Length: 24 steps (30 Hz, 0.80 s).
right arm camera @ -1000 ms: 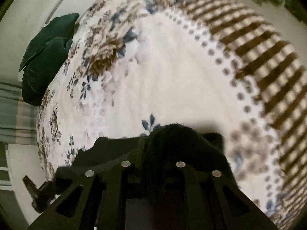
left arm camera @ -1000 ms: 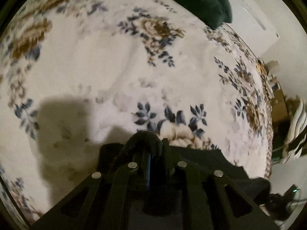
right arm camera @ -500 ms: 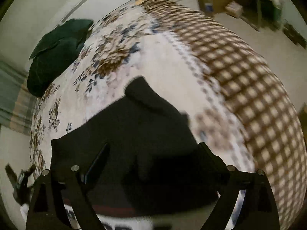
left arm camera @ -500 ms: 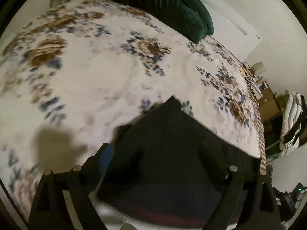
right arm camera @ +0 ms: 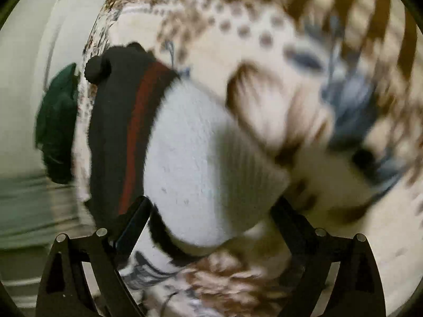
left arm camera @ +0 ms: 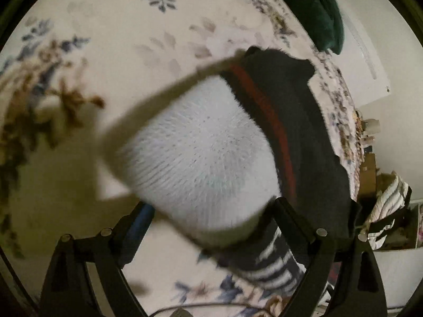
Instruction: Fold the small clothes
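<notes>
A small garment lies on the floral bedspread (left arm camera: pixel 164 47). It has a white ribbed part (left arm camera: pixel 201 153), a red stripe (left arm camera: pixel 267 116) and a black part (left arm camera: pixel 298 111). My left gripper (left arm camera: pixel 211 211) is open, its fingers either side of the white end. In the right wrist view the same white part (right arm camera: pixel 201 158), red stripe (right arm camera: pixel 137 137) and black part (right arm camera: pixel 111 132) lie between the spread fingers of my open right gripper (right arm camera: pixel 211 211). Both views are blurred by motion.
A dark green pillow (left arm camera: pixel 314 8) lies at the head of the bed, also in the right wrist view (right arm camera: pixel 55 126). A brown checked border (right arm camera: pixel 330 2) runs along the bedspread edge. Clothes and furniture (left arm camera: pixel 388 206) stand beyond the bed's right side.
Both grippers opened and let go of the black cloth, then pulled back and swung low; the garment's white and red-striped part now fills both views.
</notes>
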Motion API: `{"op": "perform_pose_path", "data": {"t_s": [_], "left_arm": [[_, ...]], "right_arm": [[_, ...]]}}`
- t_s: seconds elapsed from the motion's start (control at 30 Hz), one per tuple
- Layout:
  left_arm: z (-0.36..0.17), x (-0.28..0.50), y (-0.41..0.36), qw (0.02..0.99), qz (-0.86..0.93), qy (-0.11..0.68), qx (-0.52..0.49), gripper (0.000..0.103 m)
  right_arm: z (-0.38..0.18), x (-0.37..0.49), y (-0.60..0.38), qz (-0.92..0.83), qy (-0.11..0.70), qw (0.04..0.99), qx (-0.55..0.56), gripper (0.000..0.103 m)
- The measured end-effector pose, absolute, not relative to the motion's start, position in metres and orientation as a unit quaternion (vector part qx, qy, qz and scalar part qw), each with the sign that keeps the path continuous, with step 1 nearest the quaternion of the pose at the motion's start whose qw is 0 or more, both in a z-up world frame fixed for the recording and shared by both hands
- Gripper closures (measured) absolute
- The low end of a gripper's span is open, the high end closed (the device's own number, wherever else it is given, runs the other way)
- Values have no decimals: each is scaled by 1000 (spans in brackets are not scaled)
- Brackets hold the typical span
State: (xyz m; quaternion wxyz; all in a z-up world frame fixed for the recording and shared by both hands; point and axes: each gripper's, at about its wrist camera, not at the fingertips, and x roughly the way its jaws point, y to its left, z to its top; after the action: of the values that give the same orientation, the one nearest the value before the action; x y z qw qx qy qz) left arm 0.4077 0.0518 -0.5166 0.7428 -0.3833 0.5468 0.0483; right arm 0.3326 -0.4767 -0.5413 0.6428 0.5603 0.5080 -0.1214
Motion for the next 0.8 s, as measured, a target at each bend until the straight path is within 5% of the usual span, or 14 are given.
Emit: {"op": "perform_pose_path", "data": {"t_s": [0.27, 0.3, 0.33, 0.4, 0.5, 0.8], "left_arm": [[-544, 437, 60, 714, 105, 514, -464, 11], [-542, 436, 59, 718, 112, 502, -469, 19], [-538, 433, 59, 725, 116, 491, -469, 29], [-527, 431, 56, 743, 112, 478, -456, 56], [-510, 426, 56, 765, 96, 467, -434, 65], [-454, 358, 73, 782, 51, 473, -403, 68]], "right_arm": [[-574, 347, -479, -102, 420, 635, 640, 7], [-575, 347, -478, -108, 409, 638, 643, 8], [-574, 346, -477, -111, 404, 641, 643, 11], [-570, 337, -474, -124, 396, 645, 641, 53], [-558, 326, -475, -122, 395, 648, 639, 61], [-477, 286, -469, -79, 429, 685, 583, 63]]}}
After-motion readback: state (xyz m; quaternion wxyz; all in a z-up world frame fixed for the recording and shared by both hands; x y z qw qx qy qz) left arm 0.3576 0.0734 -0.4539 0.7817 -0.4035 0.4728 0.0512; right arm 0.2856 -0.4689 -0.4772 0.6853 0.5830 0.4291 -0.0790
